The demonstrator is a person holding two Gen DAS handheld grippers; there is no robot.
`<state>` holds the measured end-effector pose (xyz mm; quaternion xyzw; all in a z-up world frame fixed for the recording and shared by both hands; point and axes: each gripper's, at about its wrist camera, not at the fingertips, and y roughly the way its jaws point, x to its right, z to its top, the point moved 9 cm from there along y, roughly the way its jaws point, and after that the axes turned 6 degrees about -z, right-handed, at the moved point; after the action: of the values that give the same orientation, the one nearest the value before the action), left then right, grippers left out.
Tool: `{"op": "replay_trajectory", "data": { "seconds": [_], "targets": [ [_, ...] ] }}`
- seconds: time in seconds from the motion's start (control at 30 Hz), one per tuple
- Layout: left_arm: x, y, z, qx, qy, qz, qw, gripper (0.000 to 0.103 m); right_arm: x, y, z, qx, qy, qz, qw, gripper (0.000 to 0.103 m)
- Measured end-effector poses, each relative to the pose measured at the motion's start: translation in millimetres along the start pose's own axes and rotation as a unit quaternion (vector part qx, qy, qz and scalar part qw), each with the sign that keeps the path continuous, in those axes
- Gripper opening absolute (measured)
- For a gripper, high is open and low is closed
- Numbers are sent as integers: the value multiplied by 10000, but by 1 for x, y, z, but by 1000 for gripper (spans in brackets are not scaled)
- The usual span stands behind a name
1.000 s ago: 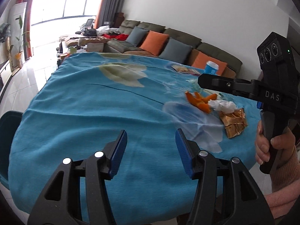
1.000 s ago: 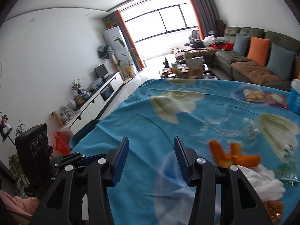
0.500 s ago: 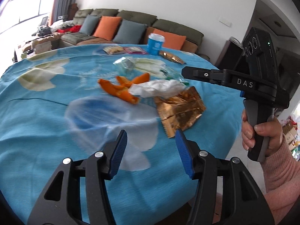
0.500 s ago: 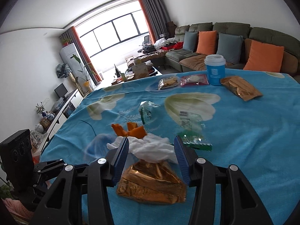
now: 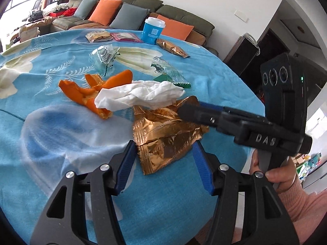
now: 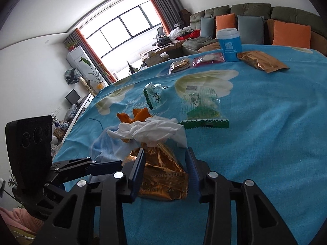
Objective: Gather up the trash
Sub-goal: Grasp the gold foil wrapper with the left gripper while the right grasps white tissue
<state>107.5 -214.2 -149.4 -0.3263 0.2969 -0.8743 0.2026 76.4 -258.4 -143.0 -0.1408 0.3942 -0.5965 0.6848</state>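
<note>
1. Under both claws, a blue flowered tablecloth (image 5: pixel 61 134) covers the table.
2. Between the spread fingers of the left gripper (image 5: pixel 164 163) lies the near end of a crumpled gold wrapper (image 5: pixel 163 134); the jaws stand wide and grip nothing.
3. From the right, the right gripper (image 6: pixel 166 172) straddles the same wrapper (image 6: pixel 163 181), jaws wide apart, not pinching it.
4. Just beyond both claws, a crumpled white tissue (image 5: pixel 139 97) rests on the wrapper's far edge.
5. Left of the tissue sits orange peel (image 5: pixel 87 94).
6. Farther ahead lie two clear green-printed wrappers (image 6: pixel 200 106), then a blue cup (image 6: pixel 229 45) among sealed snack packets.
</note>
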Motion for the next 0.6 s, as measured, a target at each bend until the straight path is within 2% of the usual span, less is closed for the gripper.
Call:
{"op": "replay_trajectory", "data": {
  "seconds": [0.07,0.13,0.23,0.4,0.53,0.6],
  "targets": [
    [-1,-1,1,35,-49,21,10000,54,-5,0,-2,-43,16,102,9999,39],
    [-4,-1,0,31,-89,91,9999,34,-7,-1,-2,-46,-19,151,9999,39],
    [-11,-3,0,20,-239,96,9997,20,-10,-3,1,-23,-68,157,9999,39],
    [-19,-16,-4,113,-312,130,9994,19,-2,-6,12,137,30,51,9999,40],
    [-24,-29,-7,211,-270,253,9991,19,-6,2,14,85,-32,89,9999,49],
    [-27,-36,-9,253,-279,306,9988,19,-10,8,15,29,-69,116,9999,49]
  ]
}}
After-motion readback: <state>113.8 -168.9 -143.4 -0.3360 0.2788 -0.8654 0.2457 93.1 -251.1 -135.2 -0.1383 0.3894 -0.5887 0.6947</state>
